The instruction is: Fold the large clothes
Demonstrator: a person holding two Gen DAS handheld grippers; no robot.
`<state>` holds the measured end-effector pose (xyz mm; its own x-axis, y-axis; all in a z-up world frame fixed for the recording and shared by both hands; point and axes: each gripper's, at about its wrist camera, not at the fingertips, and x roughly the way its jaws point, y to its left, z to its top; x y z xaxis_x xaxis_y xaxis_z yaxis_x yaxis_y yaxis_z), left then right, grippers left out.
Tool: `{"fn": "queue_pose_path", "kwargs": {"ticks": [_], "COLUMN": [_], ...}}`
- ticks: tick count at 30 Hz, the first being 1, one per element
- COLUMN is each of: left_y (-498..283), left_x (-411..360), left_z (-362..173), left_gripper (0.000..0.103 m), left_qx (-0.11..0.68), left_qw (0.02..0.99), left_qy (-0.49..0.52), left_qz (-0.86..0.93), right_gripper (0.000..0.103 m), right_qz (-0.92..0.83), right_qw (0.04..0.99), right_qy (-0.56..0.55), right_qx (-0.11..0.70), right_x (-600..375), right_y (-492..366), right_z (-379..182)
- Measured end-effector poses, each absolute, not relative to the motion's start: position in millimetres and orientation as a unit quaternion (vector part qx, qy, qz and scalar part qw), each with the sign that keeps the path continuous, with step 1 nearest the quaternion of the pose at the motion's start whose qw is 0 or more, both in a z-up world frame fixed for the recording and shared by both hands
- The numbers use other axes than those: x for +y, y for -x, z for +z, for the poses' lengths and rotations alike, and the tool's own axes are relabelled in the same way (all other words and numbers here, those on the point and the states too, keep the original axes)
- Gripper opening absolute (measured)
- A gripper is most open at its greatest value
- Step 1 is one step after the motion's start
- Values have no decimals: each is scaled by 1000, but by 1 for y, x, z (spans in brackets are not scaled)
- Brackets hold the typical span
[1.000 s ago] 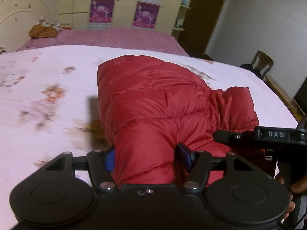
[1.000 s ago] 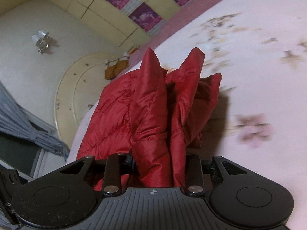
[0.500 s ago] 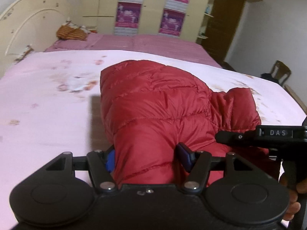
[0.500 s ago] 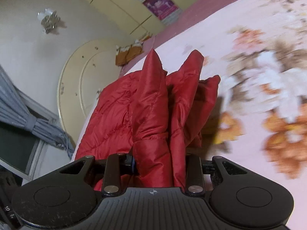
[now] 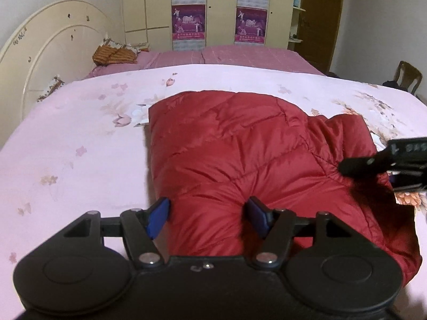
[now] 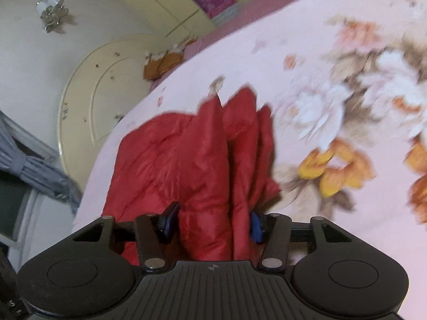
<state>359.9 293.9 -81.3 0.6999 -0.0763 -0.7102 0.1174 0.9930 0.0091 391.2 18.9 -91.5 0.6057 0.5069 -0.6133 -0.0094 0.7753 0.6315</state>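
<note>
A red puffer jacket (image 5: 240, 160) lies folded on the pink floral bedspread (image 5: 80, 146). My left gripper (image 5: 208, 218) holds the jacket's near edge between its blue pads, and its jaws are just starting to open. In the right wrist view, bunched folds of the jacket (image 6: 202, 160) stand between the pads of my right gripper (image 6: 213, 224). Those jaws are opening, and a dark gap shows beside the left pad (image 6: 169, 221). The black body of the right gripper (image 5: 379, 160) hangs over the jacket's right side in the left wrist view.
A cream headboard (image 5: 48, 61) rises at the left. Beyond the bedspread are a purple sheet (image 5: 226, 56), an orange bundle (image 5: 114, 53) and a wardrobe with posters (image 5: 189, 21). A wooden chair (image 5: 408, 77) stands far right. Grey curtains (image 6: 34, 170) hang at the right wrist view's left edge.
Both grippers carried the jacket across the bed toward the headboard and lowered it. The right jaws have spread apart and the folds between them have loosened.
</note>
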Motion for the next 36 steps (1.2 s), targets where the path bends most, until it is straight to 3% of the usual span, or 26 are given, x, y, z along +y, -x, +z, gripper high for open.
{"fn": "queue_pose_path", "kwargs": {"ticks": [7,10,29,36], "left_y": [-355,-356,-380,-371], "left_x": [291,288,288,288], "left_z": [-66,-57,-92,-82], "left_gripper": [63,71,77,76], "left_qx": [363,348,384,382], "left_qw": [930,936,922,923], "left_qy": [-30,-25,-7,-10], "left_qz": [-51,-52,-43,-40], "right_gripper": [51,51,51,51], "right_qz": [120,134,115,110], "right_qw": [914,925,911,918], "right_qy": [-192,-151,-46,-57], "right_qx": [337,322,394,377], "right_x": [26,44,94,87], "right_y": [-370,-368,-398,-380], "right_z": [-44,-34,-102,-77]}}
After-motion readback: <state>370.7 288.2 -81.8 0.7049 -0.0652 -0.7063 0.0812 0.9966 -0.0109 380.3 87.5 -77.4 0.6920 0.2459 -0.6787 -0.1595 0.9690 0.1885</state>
